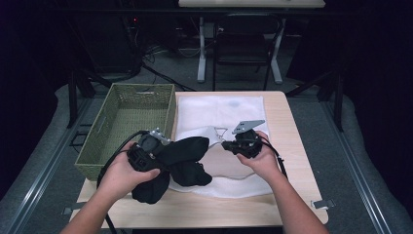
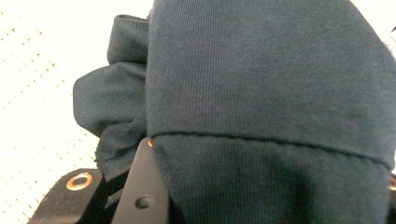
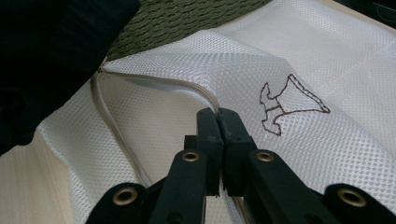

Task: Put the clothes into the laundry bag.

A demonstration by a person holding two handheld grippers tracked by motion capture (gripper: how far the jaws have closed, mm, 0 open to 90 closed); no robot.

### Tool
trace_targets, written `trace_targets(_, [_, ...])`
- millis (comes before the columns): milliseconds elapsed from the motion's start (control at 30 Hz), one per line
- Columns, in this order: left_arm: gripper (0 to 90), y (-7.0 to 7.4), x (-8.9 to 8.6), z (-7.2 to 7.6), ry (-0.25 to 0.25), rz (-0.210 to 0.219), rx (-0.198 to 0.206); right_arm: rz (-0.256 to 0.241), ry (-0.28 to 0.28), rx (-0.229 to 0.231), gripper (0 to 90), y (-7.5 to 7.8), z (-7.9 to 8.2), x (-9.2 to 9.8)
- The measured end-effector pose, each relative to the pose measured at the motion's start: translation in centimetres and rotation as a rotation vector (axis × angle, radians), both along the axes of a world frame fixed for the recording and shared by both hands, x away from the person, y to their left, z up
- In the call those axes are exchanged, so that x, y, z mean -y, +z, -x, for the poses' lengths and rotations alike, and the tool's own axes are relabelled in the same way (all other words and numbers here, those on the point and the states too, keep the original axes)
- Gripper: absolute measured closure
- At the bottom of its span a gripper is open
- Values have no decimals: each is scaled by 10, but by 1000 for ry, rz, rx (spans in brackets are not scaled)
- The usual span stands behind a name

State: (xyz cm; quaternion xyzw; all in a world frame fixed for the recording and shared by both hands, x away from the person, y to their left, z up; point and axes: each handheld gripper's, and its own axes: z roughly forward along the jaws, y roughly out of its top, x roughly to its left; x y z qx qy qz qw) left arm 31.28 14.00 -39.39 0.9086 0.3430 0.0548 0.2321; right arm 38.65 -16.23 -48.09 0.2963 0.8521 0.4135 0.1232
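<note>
High view: left gripper [image 1: 157,146] clamps floppy dark garment [image 1: 182,158] at its hem, right gripper [image 1: 228,144] pinches mesh laundry bag [image 1: 219,114] at its zipper edge.

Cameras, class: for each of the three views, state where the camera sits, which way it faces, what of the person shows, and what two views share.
High view: above the person's side, facing forward and down on the table; both forearms, left gripper, right gripper.
Left gripper view: rides the left gripper, facing the dark garment close up; a black jaw at bottom.
Right gripper view: rides the right gripper, facing the white mesh bag; jaws closed on its zipper edge.
Shared: green basket in the high and right gripper views.
</note>
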Motion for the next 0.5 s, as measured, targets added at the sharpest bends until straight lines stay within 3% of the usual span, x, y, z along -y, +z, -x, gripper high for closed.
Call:
trace_targets(300, [707, -2, 0, 5, 9, 1, 2, 25, 9, -24, 881, 13, -7, -5])
trace_targets(500, [707, -5, -1, 8, 16, 11, -5, 14, -8, -3, 881, 25, -9, -4])
